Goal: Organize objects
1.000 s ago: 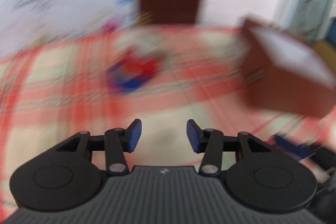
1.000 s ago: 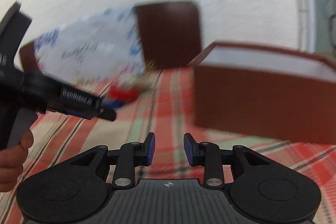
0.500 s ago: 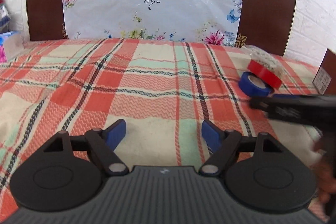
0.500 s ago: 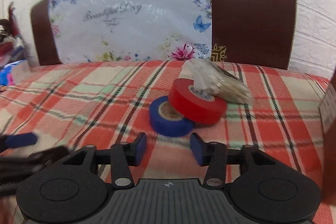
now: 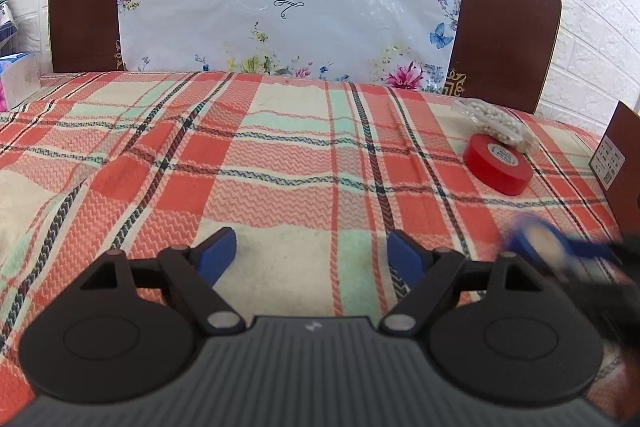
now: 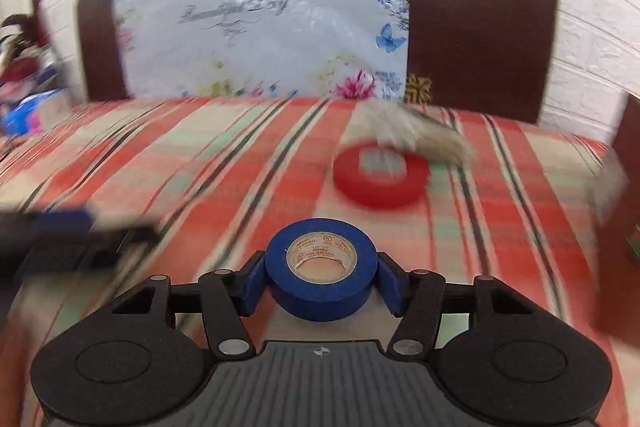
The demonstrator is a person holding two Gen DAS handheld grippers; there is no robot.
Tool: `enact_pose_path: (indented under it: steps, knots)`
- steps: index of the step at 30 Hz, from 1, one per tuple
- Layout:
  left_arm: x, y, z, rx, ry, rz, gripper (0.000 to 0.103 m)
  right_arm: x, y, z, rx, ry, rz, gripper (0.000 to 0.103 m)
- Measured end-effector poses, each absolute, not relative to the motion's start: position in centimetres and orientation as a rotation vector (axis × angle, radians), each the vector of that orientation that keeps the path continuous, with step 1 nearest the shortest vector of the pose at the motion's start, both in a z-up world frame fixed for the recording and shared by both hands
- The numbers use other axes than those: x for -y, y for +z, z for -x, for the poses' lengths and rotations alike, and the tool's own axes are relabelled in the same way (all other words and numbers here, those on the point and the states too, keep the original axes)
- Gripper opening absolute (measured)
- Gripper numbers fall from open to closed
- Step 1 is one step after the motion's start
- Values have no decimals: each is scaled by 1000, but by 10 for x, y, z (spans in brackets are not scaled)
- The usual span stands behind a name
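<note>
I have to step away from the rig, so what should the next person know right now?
Right gripper: jaws closing, pads against both sides of the blue tape roll, which looks gripped.
Left gripper: jaws opening, nothing between them, over bare plaid cloth.
Red tape roll lies flat on the cloth further back to the right, with a clear bag of small pale pieces touching its far edge.
Brown box sits at the right edge.
Done: blue roll picked out.
Left: place it, then the red roll and bag, probably in the box.
</note>
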State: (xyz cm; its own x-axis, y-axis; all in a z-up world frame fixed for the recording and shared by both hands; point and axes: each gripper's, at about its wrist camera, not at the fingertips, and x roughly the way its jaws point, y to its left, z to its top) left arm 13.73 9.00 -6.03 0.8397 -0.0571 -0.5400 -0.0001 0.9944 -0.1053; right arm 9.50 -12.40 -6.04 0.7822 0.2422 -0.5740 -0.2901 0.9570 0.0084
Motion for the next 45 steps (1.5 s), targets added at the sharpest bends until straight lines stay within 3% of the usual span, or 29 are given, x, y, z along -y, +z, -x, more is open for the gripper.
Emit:
enact_pose_path:
  steps: [6, 8, 12, 20, 21, 22, 23, 25, 28, 36, 45]
  knots:
    - [-80, -58, -139, -600, -26, 35, 85, 167, -61, 0, -593, 208, 95, 56]
    - [-68, -54, -137, -627, -23, -18, 85, 177, -61, 16, -588, 182, 104, 70]
    - [-37, -37, -114, -710, -186, 54, 84, 187, -64, 28, -576, 182, 101, 67]
    - [36, -15, -78, -918, -566, 98, 66, 185, -58, 14, -593, 229, 139, 64]
    - [43, -19, -79, -950, -586, 93, 61, 184, -59, 10, -598, 237, 142, 64]
    - [51, -26, -82, -988, -588, 77, 48, 182, -60, 5, -602, 247, 141, 63]
    - [58, -33, -84, -1015, -572, 50, 41, 181, -61, 2, -610, 268, 136, 55]
    - [62, -36, -86, -1001, -562, 45, 23, 179, -60, -1, -603, 276, 141, 54]
    - [66, -26, -93, -1024, -556, 84, 22, 185, -54, 4, -539, 253, 149, 54]
    - [142, 61, -119, -783, -689, 19, 22, 244, 5, -17, -252, 39, 155, 55]
    - [241, 63, -168, -767, -765, -41, 24, 324, 5, -73, -284, -120, 100, 55]
